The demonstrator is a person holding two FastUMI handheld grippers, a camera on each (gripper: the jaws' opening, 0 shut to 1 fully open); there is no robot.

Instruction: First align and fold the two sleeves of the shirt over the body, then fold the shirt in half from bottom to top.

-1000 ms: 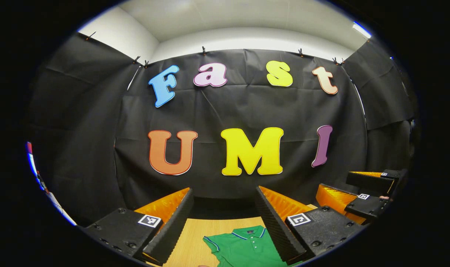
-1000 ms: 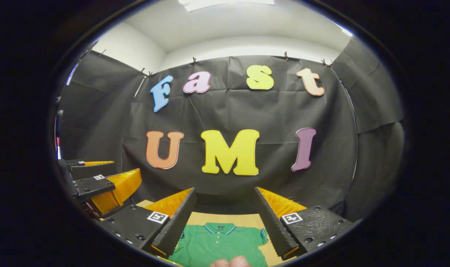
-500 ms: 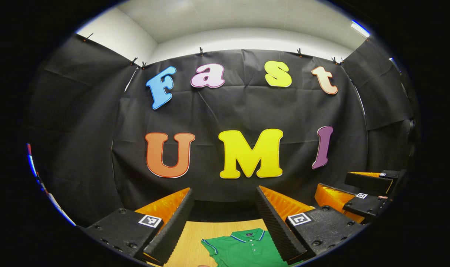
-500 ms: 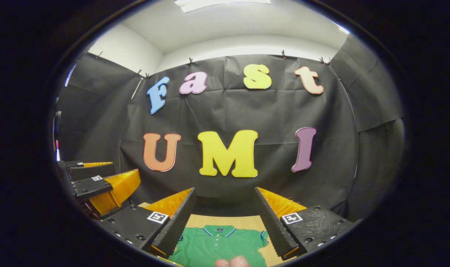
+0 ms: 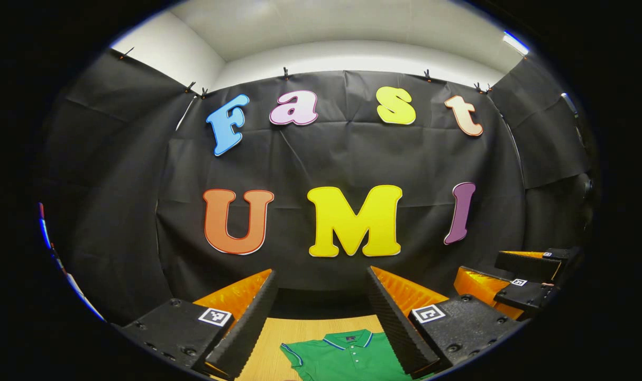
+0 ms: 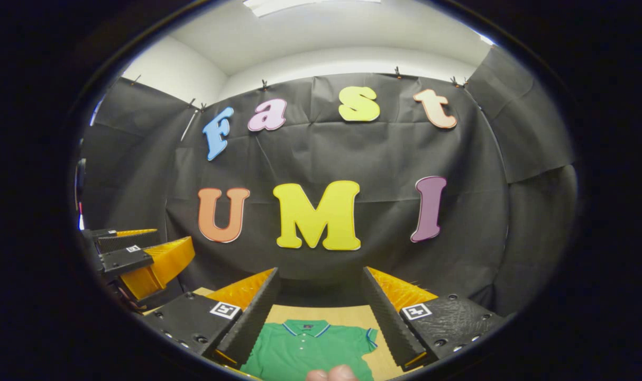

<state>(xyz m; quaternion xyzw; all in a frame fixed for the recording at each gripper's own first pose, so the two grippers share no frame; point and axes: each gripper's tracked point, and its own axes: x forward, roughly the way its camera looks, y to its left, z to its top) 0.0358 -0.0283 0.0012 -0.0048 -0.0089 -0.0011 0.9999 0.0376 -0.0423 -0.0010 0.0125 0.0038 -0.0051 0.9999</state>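
Note:
A green polo shirt (image 5: 347, 357) with a striped collar lies flat on the wooden table (image 5: 278, 338), collar toward the far wall. In the right gripper view the shirt (image 6: 305, 352) sits low between the fingers, one short sleeve spread to the right. My left gripper (image 5: 321, 296) hangs open above the table, well short of the shirt. My right gripper (image 6: 318, 296) is open too, nothing between its fingers. The other gripper shows at the right edge of the left gripper view (image 5: 516, 278) and at the left edge of the right gripper view (image 6: 141, 259). Fingertips of a hand (image 6: 331, 374) peek in at the bottom.
The black cloth wall stands close behind the table's far edge (image 6: 321, 312). White walls and ceiling rise above it.
Both cameras have tilted slightly; the shirt has slid a little lower and leftward in each view. Both grippers stay open and hold nothing.

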